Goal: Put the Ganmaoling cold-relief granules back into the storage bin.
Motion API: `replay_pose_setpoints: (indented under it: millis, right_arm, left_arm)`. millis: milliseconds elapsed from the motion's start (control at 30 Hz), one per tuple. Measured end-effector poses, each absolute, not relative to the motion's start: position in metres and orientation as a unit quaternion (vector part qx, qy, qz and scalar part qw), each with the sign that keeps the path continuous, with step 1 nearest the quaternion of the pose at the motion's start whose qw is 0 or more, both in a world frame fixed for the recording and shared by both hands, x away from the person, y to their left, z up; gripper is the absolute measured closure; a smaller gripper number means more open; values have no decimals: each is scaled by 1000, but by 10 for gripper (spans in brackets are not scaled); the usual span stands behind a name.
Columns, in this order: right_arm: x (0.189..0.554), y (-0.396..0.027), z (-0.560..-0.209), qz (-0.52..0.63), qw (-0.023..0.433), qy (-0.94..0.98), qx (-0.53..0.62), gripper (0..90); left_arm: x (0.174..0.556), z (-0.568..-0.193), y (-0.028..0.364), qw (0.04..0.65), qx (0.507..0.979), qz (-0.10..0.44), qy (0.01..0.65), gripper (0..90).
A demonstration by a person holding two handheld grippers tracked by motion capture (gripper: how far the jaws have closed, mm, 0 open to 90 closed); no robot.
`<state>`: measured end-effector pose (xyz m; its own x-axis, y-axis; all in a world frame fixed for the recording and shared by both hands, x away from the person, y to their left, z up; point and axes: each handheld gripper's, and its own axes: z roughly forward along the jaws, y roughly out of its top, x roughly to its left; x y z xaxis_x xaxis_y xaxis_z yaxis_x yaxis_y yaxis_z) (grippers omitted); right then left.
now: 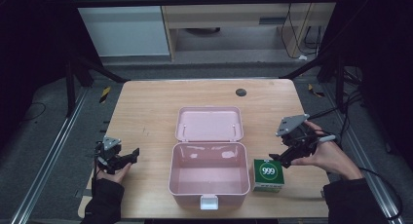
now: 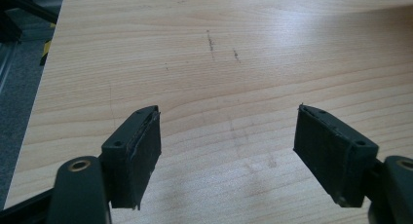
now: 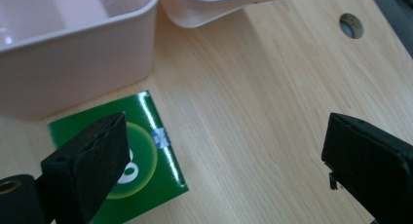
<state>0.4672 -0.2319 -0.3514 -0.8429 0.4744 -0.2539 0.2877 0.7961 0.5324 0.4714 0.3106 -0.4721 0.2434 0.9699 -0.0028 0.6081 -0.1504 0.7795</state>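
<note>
- we see the right gripper (image 1: pixel 284 159) at 4 o'clock of the table (image 1: pixel 146 112), held in a hand (image 1: pixel 331 156) coming in from the lower right.
- its jaws are spread wide with nothing between them; in the right gripper view one jaw hangs over the green box (image 3: pixel 151 117), the other over bare wood.
- the green box (image 1: pixel 268 175), marked 999 on top, lies flat at 3 o'clock of the pink case (image 1: pixel 208 177), just beside its right wall; we cannot tell whether they touch.
- the pink case sits near the front centre of the table, open, its lid (image 1: pixel 209 123) laid back flat toward 12 o'clock.
- the latch (image 1: pixel 209 201) hangs at the case's front edge, 6 o'clock.
- the left gripper (image 1: pixel 132 156) rests low at 8 o'clock of the table, well apart from the case.
- its jaws are also spread, with bare wood between them in the left gripper view (image 2: pixel 229 151).
- a dark round grommet (image 1: pixel 241 92) sits at 12 o'clock near the far edge.
</note>
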Motion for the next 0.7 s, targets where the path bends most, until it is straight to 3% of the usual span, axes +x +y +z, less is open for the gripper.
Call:
replay_pose_setpoints:
  millis: [700]
  right_arm:
    - [454, -205, -365, 152, 110, 976, 109, 36]
  left_arm:
    - [472, -474, 308, 334, 720, 261, 549, 245]
